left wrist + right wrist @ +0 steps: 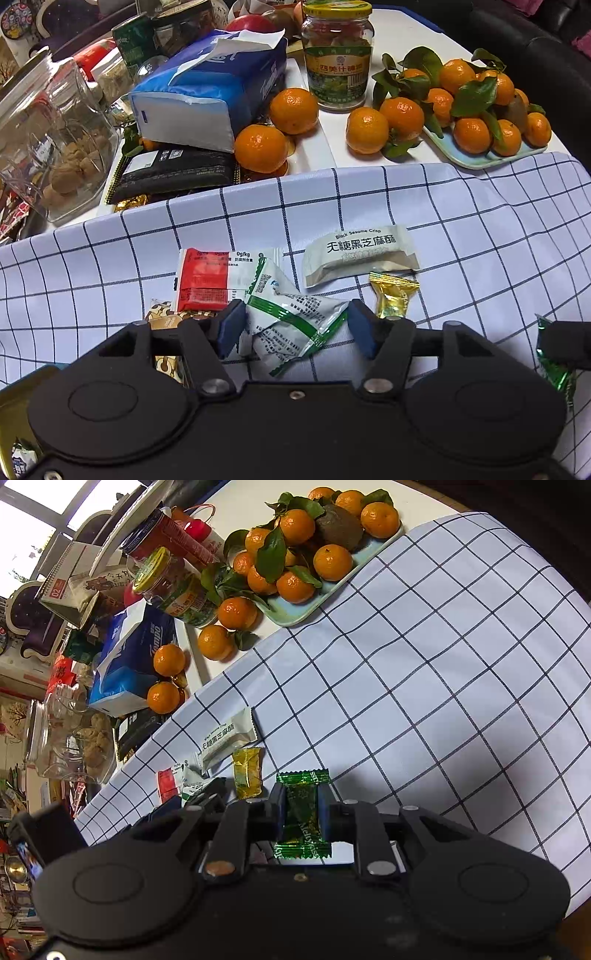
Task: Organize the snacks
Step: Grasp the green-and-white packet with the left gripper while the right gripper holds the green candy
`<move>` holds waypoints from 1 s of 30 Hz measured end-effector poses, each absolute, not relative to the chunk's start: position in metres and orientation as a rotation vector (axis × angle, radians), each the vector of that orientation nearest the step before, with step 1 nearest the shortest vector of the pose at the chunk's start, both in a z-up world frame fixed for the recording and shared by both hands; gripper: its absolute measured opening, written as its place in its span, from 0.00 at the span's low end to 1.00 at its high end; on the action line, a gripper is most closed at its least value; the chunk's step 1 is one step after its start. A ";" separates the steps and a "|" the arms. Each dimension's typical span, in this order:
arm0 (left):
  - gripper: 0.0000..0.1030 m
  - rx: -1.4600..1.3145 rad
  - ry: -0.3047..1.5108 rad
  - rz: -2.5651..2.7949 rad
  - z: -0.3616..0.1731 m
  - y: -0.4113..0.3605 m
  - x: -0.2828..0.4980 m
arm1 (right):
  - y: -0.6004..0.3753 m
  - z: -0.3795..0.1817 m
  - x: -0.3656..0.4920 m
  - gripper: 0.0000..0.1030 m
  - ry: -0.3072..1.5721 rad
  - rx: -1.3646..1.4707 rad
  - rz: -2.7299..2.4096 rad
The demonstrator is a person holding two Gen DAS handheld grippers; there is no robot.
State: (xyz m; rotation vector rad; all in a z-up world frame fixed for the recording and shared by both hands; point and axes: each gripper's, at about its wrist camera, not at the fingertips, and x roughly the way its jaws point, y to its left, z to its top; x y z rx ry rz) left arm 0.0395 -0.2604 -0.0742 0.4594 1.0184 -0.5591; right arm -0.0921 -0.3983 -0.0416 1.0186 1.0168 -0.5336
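My left gripper (293, 325) stands released, its jaws spread wide. A white packet with green stripes (295, 321) lies crumpled on the checked cloth (461, 229) between the blue pads (231, 328), and neither pad presses on it. My right gripper (302, 808) is clenched on a green wrapped candy (302, 812), held lengthwise between its pads and lifted clear of the cloth.

Observed layout: the snacks gather in a loose row on the cloth. A red and white sachet (205, 280) lies just beside the green-striped packet and is partly overlapped by it. A pale sesame crisp packet (360, 258) lies beyond, and a gold wrapped candy (393, 295) sits near my left gripper's right-hand finger. A brown patterned wrapper (164, 321) shows under the left finger, mostly hidden. Oranges (295, 110), a tissue pack (210, 99), a lidded jar (337, 55) and a fruit tray (491, 157) stand farther back, off the cloth.

Judgement: the step in hand is placing snacks into the group. The striped packet appears set down, and the green candy is the next item to join it.

Requirement for the next move: lift my left gripper straight off the packet without dragging it, then bring the green candy down into the free cloth beside the gold candy and let go only once it rests flat. Risk noted: the light wrappers may shift if brushed by a finger.
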 end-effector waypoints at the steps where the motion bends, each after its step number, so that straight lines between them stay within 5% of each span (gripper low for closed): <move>1: 0.63 0.475 1.009 -0.561 -0.075 -0.262 0.038 | -0.399 -0.042 -0.093 0.20 1.016 1.021 -0.534; 30: 0.58 0.253 1.196 -0.498 -0.043 -0.219 0.017 | -0.399 -0.044 -0.092 0.20 1.015 1.025 -0.559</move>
